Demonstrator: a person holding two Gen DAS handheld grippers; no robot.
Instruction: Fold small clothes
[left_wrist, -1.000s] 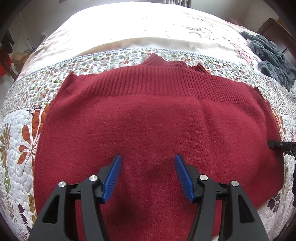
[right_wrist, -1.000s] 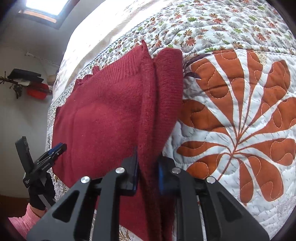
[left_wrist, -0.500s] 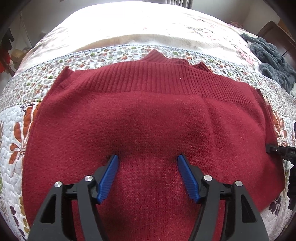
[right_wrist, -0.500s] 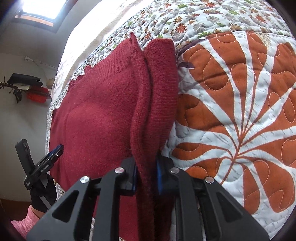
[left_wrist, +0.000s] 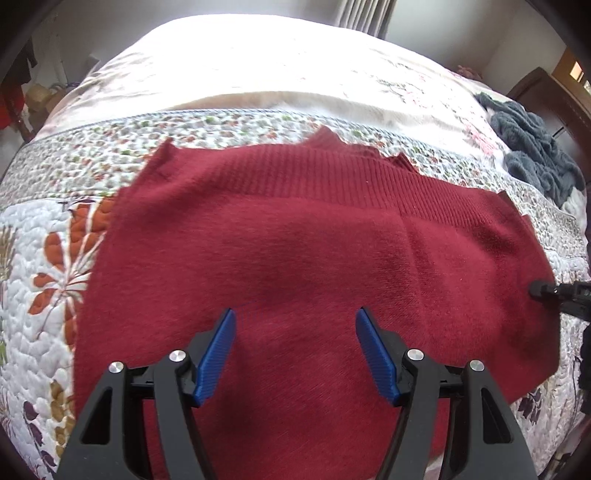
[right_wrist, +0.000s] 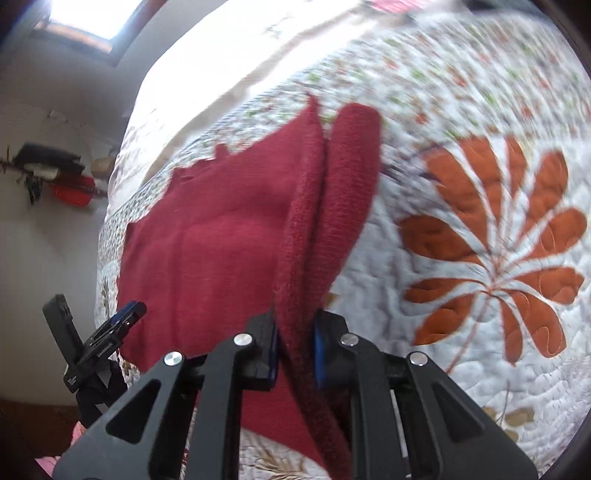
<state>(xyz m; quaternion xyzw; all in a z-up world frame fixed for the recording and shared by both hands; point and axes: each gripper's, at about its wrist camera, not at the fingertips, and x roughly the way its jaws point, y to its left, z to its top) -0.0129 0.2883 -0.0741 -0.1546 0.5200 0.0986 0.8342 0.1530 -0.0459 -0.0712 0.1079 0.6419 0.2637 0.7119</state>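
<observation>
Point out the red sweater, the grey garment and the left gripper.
red sweater (left_wrist: 314, 258): left wrist view, middle of its flat body.
grey garment (left_wrist: 532, 147): left wrist view, centre of the crumpled heap.
left gripper (left_wrist: 295, 350): left wrist view, gap between its open blue-padded fingertips.

Each claw, the left claw (left_wrist: 295, 350) and the right claw (right_wrist: 295, 350), is built from black plastic arms with triangular cut-outs, fastened by round silver screws. Ribbed blue pads (left_wrist: 216, 358) are fitted to the inner finger faces. Small white lettering is printed on the left claw's side in the right wrist view, too small to be read.
</observation>
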